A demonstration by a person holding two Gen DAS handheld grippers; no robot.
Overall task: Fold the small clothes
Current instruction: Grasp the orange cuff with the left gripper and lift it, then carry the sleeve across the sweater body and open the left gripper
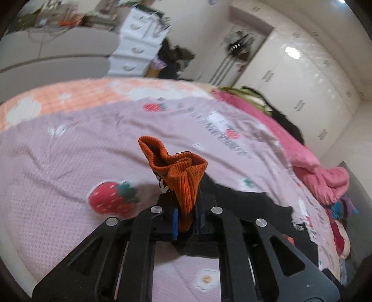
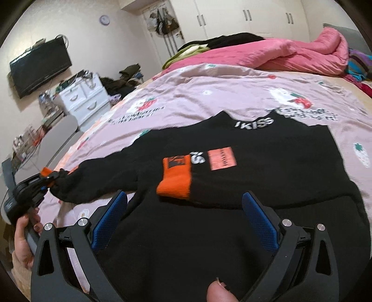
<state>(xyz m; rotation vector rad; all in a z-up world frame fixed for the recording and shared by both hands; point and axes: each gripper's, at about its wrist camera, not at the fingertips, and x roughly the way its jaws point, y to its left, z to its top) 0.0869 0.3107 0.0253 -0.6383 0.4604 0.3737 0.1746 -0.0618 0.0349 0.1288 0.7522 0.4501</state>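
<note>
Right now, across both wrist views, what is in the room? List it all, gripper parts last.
Sweater: one, black with orange cuffs, spread on the bed; one sleeve folded across the chest.
Bedsheet: one, pink with strawberry print, under the sweater.
Quilt: one, pink, bunched at the far side of the bed.
Drawer cabinet: one, white, by the wall.
TV: one, black, wall-mounted.
Wardrobe: white doors, far wall.
Left gripper: black, shut on the orange cuff.
Right gripper: black with blue pads, open above the sweater hem.
</note>
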